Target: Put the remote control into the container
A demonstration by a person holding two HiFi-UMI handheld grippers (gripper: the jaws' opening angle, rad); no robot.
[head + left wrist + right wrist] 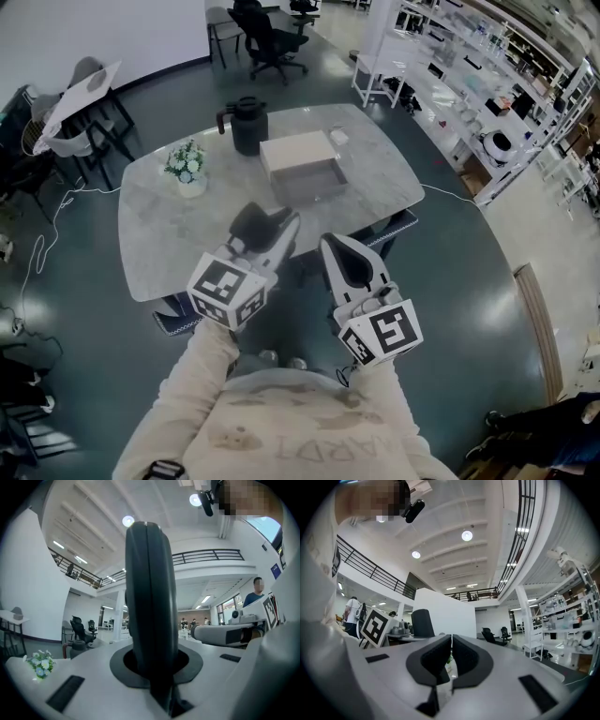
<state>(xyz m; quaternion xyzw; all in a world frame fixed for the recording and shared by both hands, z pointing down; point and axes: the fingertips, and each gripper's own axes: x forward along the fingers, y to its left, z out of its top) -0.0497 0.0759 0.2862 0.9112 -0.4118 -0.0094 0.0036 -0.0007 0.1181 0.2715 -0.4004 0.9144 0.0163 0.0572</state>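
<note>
The step in hand is the carry. The remote (251,223) is already picked up and sits well short of the container (309,180), on the person's side of it, off the near edge of the table (159,244).

The left gripper (272,231) has it. In the left gripper view the dark body stands upright between the jaws and fills the middle of the picture, with the jaws closed part-way onto its narrow sides. The grip looks firm, though most of the remote's length sticks out above the pads. The right gripper (337,248) is beside the left, also on the near side of the container. Its jaws are drawn together to a thin slit with nothing in them, so it looks like a spare hand for now.

The container rests near the middle of the table with its open side up. A pale flap or lid (298,150) lies just beyond it, a black jug (248,127) is beyond it to the left, and a small pot of flowers (187,167) is further left.

Next, I judge, the left gripper must reach forward until the remote is over the opening, tip the long body down so it fits inside the walls, lower it and only then let go. Clearing the near wall is the part to watch — the remote overhangs the jaws a good deal.
</note>
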